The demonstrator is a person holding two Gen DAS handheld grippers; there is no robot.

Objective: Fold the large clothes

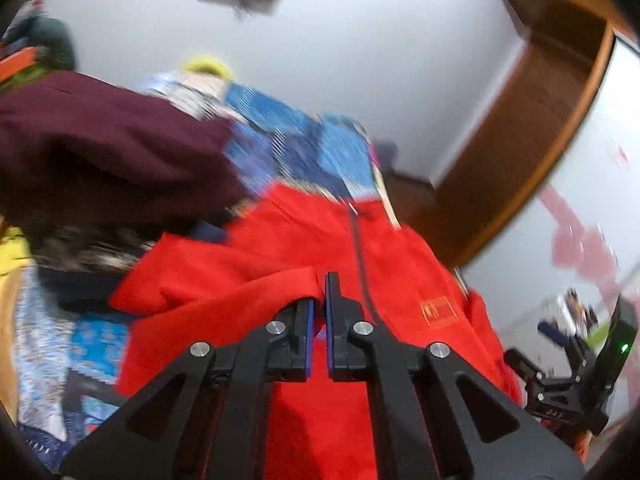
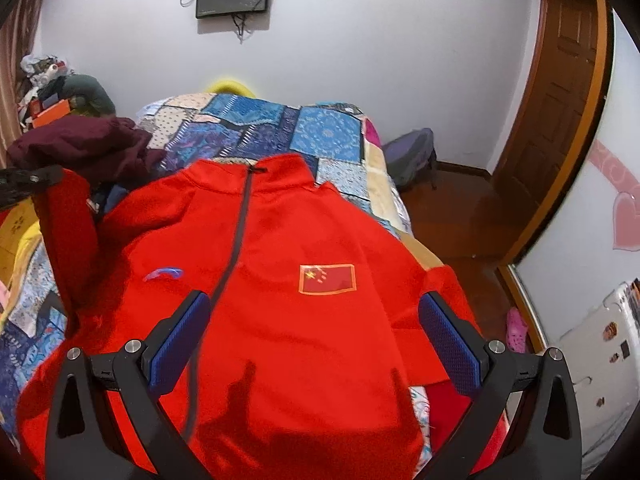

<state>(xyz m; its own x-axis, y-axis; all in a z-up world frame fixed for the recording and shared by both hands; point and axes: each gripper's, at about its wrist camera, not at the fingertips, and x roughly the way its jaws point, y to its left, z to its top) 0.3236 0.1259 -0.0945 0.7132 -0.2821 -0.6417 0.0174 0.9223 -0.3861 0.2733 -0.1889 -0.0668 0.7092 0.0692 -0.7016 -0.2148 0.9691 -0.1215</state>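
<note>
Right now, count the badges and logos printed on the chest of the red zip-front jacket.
2: a red flag patch with yellow stars right of the zip, and a blue swoosh logo left of it. The folded-over sleeve may hide more.

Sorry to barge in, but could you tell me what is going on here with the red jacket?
A person with a handheld gripper in each hand is folding a red jacket that lies front up, zipped, on a patchwork quilt. The left gripper is shut on the red sleeve and holds it lifted beside the jacket's body. The right gripper hangs open over the chest and holds nothing. A maroon garment lies heaped further up the bed.
</note>
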